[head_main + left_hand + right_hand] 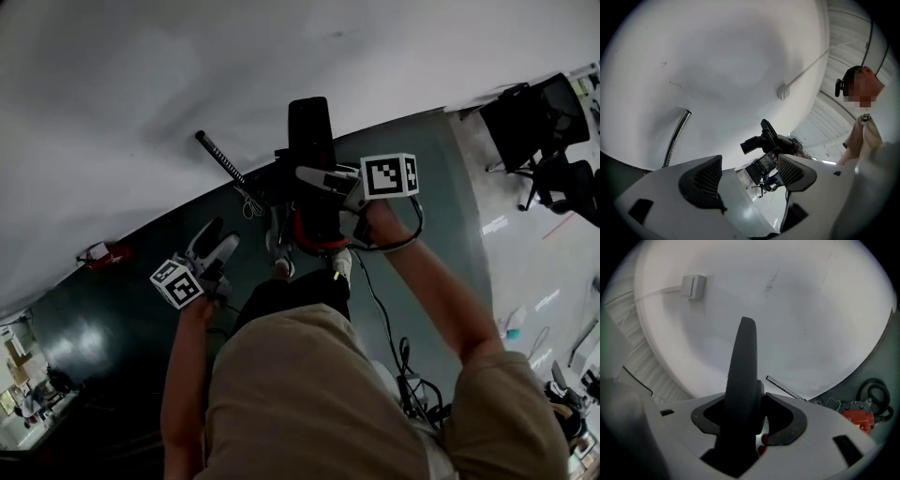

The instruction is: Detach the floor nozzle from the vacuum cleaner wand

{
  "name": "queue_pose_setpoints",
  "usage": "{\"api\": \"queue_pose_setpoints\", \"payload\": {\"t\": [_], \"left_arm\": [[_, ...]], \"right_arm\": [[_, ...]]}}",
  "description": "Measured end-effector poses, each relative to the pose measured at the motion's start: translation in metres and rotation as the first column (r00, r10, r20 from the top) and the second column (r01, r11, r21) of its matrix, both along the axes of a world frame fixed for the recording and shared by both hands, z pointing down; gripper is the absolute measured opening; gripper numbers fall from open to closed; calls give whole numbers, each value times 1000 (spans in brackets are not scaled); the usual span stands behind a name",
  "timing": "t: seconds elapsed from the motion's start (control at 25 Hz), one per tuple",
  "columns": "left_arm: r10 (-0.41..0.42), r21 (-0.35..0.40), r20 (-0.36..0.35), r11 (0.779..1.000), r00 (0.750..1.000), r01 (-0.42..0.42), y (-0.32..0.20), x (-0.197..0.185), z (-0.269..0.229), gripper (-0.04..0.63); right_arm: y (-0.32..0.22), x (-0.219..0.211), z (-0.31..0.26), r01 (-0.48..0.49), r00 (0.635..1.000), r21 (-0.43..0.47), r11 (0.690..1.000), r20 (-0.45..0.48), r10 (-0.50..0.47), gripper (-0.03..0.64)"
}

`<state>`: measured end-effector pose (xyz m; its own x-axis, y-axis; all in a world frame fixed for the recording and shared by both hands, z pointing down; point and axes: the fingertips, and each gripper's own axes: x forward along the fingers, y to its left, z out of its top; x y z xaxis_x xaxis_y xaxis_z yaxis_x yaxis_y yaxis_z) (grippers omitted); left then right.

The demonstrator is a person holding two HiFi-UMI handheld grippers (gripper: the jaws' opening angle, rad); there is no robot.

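The vacuum cleaner (314, 230), with a red and black body, stands upright in front of me in the head view. My right gripper (317, 178) is shut on its black handle (745, 366), which fills the gap between the jaws in the right gripper view. My left gripper (222, 247) hangs lower left of the vacuum, apart from it, open with nothing between its fingers (705, 180). Beyond the left jaws I see the vacuum body (768, 140) and the right gripper on it. A chrome wand (220, 159) lies by the white wall, also seen as a tube (676, 137). No floor nozzle is clear in any view.
A white wall (187, 75) meets the dark green floor (122, 300) just ahead. A red device with a black cable (857, 420) lies on the floor. Black office chairs (544, 141) stand far right. Cables (412, 375) trail behind my right arm. A person (865, 136) shows at the right.
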<state>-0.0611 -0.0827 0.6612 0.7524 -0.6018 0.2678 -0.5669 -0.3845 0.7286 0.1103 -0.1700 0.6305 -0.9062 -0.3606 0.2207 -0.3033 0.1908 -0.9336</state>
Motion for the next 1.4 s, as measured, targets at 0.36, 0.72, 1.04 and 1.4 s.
{"api": "queue_pose_setpoints", "payload": {"t": [0.36,0.72,1.04,1.4], "left_arm": [[-11,-47,36,999,999,13,36,36,11,385],[-79,-63,33,995,996,81,62,43,15,385],[-99,-64,25,993,995,101,83,46,16,385],[-112,-7,-3,994,994,112,97,46,-1,385]], "right_arm": [[17,-14,25,155,988,-35,987,-8,-155,230],[50,-19,36,251,967,-56,966,-33,-253,230],[69,-28,24,291,956,-31,956,-35,-292,230],[86,-13,-8,261,964,37,965,-57,-259,230]]}}
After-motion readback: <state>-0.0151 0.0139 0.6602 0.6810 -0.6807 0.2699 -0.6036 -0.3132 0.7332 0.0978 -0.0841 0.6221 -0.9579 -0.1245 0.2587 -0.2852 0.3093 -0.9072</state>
